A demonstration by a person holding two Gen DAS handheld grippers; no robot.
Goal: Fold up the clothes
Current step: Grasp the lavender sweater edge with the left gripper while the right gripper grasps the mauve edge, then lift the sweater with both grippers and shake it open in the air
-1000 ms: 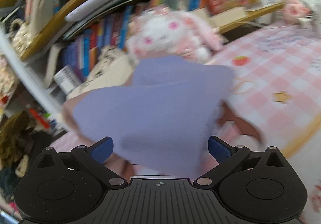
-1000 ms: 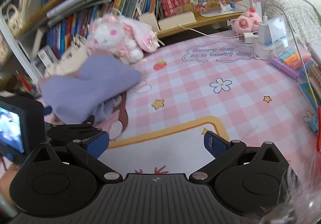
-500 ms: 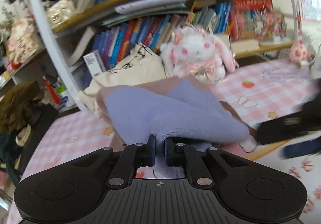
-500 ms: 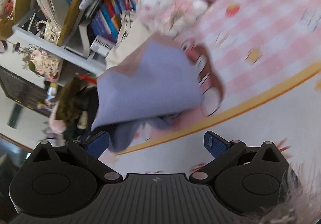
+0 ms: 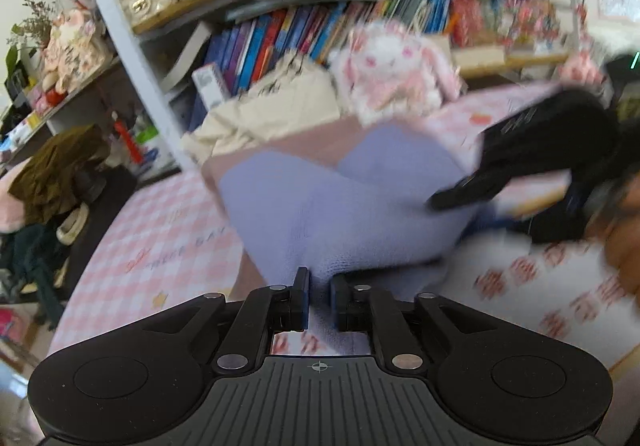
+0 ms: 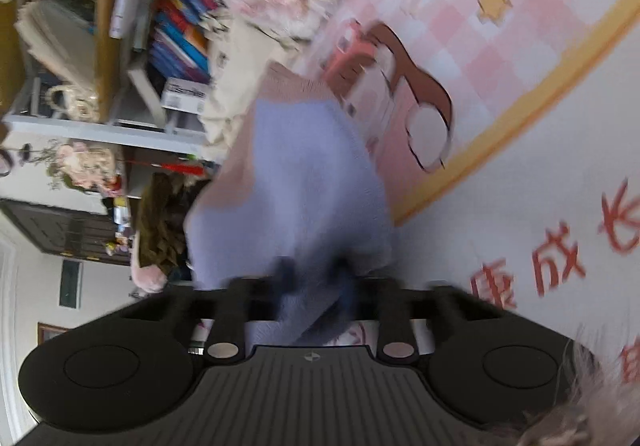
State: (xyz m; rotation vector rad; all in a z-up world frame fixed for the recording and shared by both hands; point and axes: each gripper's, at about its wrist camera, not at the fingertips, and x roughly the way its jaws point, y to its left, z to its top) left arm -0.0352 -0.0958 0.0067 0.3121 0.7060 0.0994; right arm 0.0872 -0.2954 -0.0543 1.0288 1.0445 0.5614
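A lavender knit garment with a dusty pink edge (image 5: 340, 206) is lifted above the pink checked mat. My left gripper (image 5: 319, 286) is shut on its near edge. The right gripper shows in the left wrist view (image 5: 532, 150) as a blurred black shape at the garment's right side. In the right wrist view the garment (image 6: 296, 182) hangs in front of the camera, and my right gripper (image 6: 314, 278) is closing on its lower edge, with cloth between the blurred fingers.
A bookshelf (image 5: 304, 26) full of books stands behind. A white and pink plush rabbit (image 5: 392, 66) and a cream cloth bag (image 5: 272, 106) sit at its foot. The pink checked mat (image 6: 540, 6) has a yellow border and red characters.
My left gripper went from open to shut on the garment. My right gripper swung over to the garment, tilted, and its open fingers have closed in on the cloth.
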